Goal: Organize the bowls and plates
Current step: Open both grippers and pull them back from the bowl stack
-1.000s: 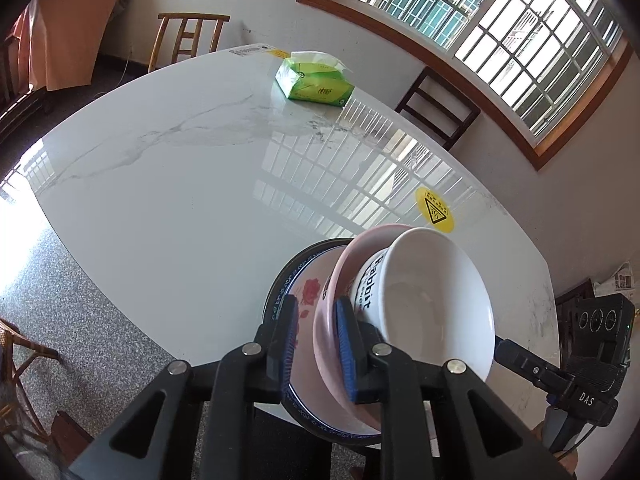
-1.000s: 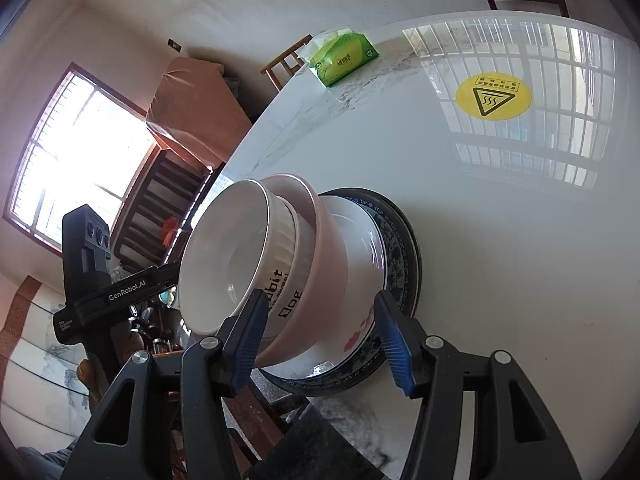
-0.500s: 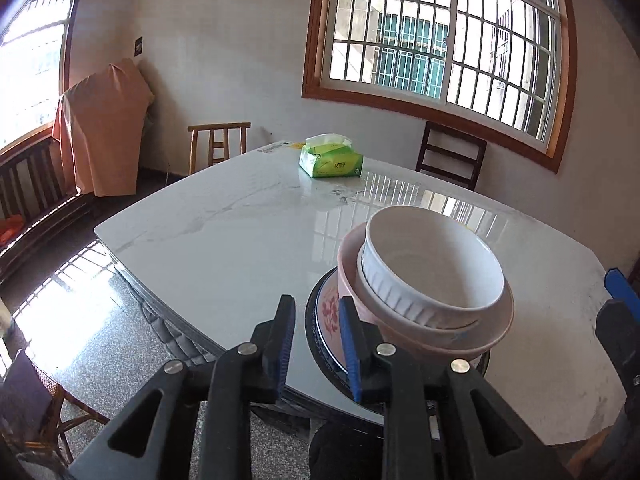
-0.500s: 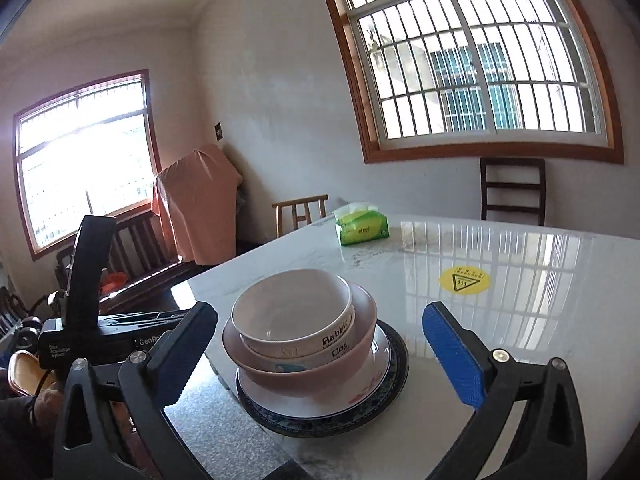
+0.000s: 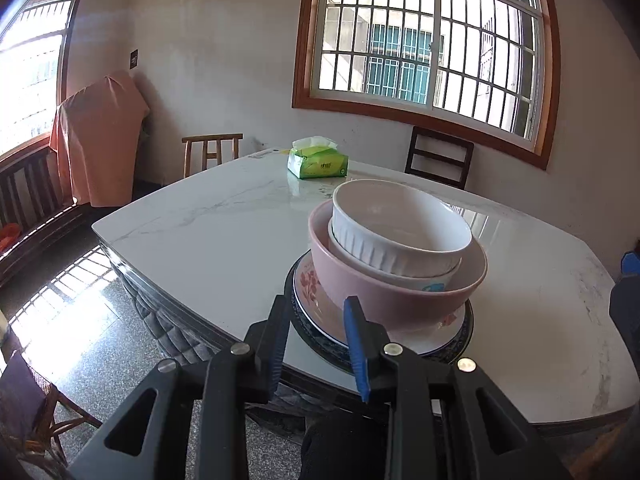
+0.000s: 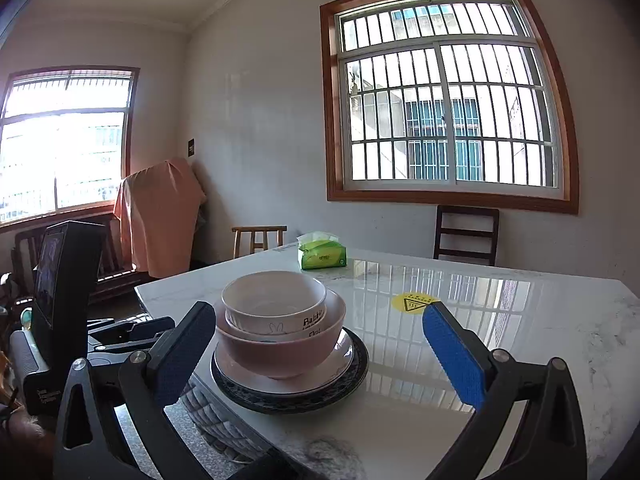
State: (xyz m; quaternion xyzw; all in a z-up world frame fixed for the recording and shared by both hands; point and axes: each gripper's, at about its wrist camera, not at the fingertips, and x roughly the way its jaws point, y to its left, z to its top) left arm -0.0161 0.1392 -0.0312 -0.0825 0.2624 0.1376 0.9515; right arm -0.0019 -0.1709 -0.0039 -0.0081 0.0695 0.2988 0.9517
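Note:
A stack stands near the table's near-left edge: a dark blue-rimmed plate (image 5: 460, 346) (image 6: 354, 376), a white floral plate (image 5: 308, 280), a pink bowl (image 5: 380, 296) (image 6: 280, 354) and white bowls, the top one (image 5: 384, 236) (image 6: 276, 306) ribbed on one side and lettered on the other. My left gripper (image 5: 318, 344) sits just short of the plates' rim, its jaws opening, pads clear of the rim. My right gripper (image 6: 320, 356) stands wide open in front of the stack, touching nothing.
On the white marble table (image 6: 520, 340) a green tissue pack (image 5: 318, 164) lies at the far side and a yellow warning sticker (image 6: 414, 303) behind the stack. Wooden chairs (image 5: 438, 160) stand beyond the table. The left gripper's black housing (image 6: 64, 280) is left of the stack.
The left gripper has let go of the plates' rim and backed off. The right jaws have spread wide and drawn back. Both views have rolled level.

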